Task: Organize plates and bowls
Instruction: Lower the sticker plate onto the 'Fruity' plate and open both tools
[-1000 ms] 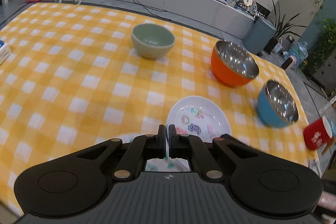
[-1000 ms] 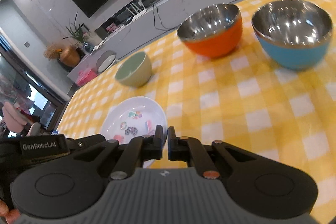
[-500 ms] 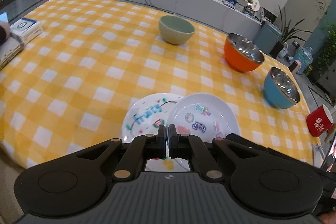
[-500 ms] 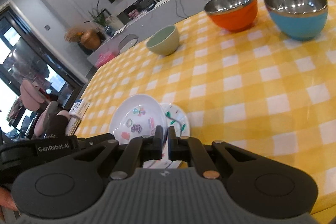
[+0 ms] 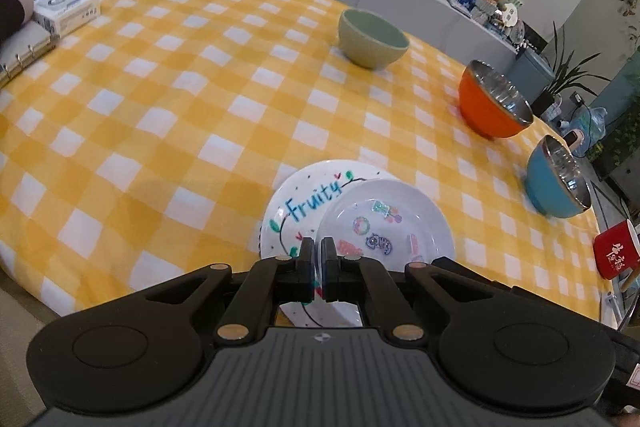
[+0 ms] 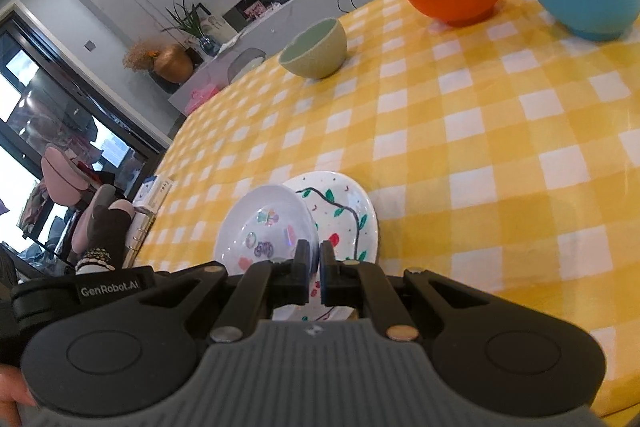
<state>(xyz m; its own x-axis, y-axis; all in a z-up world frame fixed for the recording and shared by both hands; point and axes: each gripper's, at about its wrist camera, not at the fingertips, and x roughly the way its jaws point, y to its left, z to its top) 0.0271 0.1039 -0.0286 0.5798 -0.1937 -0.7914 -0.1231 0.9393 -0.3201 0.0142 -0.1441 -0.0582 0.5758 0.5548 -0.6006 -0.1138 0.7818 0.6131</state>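
Plates are sitting at the near edge of the table (image 5: 168, 115), which is wearing a yellow and white check cloth. Reading left to right in the left wrist view: a binder (image 5: 22, 53) and a white box (image 5: 66, 9) are lying at the far left edge, then a wide bare stretch of cloth is lying open. Next, the "Fruity" plate (image 5: 308, 203) is showing, with the sticker plate (image 5: 384, 227) overlapping its right side. The left tongs (image 5: 318, 273) are pinching together on the "Fruity" plate's near rim. The right tongs (image 6: 314, 277) are likewise closing on a near rim where the plates overlap; which plate is unclear. Farther back, the green bowl (image 5: 372, 39) is standing alone. The orange bowl (image 5: 494, 101) and blue bowl (image 5: 558, 181) are lining the right edge, near a red mug (image 5: 616, 255).
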